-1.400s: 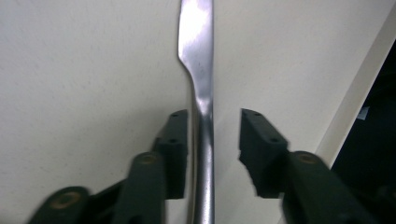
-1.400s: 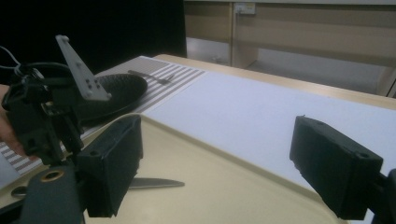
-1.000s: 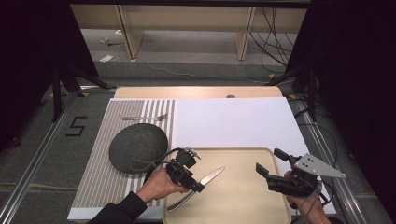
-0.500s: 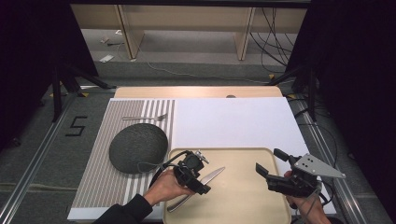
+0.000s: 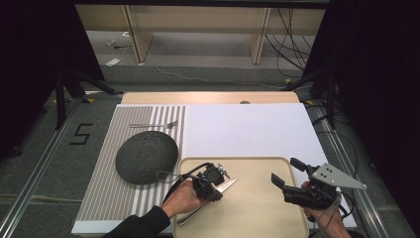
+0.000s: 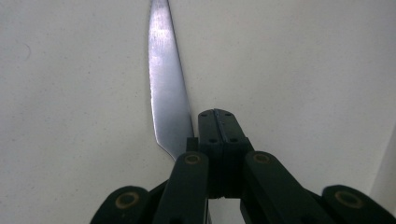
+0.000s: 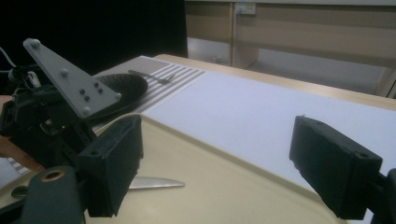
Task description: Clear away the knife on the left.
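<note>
In the high view the left gripper point(image 5: 216, 182) has slid rightward onto the tan tray point(image 5: 257, 218) since 1 second ago, carrying the knife point(image 5: 227, 185) farther over it, so set-down looks near. In the left gripper view its jaws are pressed together beside the knife's point(image 6: 166, 93) bright, pointed blade, which lies close over the tray. In the right gripper view the right gripper point(image 7: 233, 161) gapes wide, empty, above the tray.

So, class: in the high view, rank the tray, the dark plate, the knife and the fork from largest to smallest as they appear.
1. Tray
2. Dark plate
3. Knife, partly hidden under the left gripper, so its full length is unsure
4. Fork, which looks close to the knife in length
</note>
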The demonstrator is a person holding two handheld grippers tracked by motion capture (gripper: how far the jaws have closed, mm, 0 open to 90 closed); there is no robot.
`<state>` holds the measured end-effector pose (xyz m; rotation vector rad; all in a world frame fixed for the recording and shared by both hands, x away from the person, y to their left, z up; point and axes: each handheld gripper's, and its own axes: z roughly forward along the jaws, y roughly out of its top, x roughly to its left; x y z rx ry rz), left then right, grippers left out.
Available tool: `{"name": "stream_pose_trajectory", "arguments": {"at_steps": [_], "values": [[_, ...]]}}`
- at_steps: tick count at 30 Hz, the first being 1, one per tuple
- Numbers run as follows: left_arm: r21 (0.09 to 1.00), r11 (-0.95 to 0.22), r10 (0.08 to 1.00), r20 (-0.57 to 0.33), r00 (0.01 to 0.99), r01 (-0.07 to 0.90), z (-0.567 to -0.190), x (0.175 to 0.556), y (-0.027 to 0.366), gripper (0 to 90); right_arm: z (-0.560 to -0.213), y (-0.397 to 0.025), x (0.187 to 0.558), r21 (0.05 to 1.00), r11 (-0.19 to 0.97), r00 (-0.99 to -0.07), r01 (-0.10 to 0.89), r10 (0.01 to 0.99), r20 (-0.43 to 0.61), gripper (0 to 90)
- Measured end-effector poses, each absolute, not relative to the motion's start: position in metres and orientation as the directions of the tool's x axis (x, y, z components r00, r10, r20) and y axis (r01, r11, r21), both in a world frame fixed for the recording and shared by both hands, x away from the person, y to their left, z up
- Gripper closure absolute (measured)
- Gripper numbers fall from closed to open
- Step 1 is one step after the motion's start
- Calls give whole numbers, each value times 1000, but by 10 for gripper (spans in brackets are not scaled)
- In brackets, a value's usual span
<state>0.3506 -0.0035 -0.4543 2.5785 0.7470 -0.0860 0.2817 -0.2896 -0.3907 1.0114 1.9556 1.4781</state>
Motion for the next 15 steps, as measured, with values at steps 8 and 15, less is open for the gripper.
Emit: {"name": "stream_pose_trajectory", "arguments": {"at_steps": [8, 15], "values": [[381, -752, 512, -176, 841, 537, -458, 353, -6, 895, -391, -290, 282, 953, 142, -609, 267, 791, 53, 183], [367, -748, 535, -161, 829, 554, -460, 357, -2, 894, -391, -290, 282, 953, 143, -609, 267, 792, 52, 184]]}}
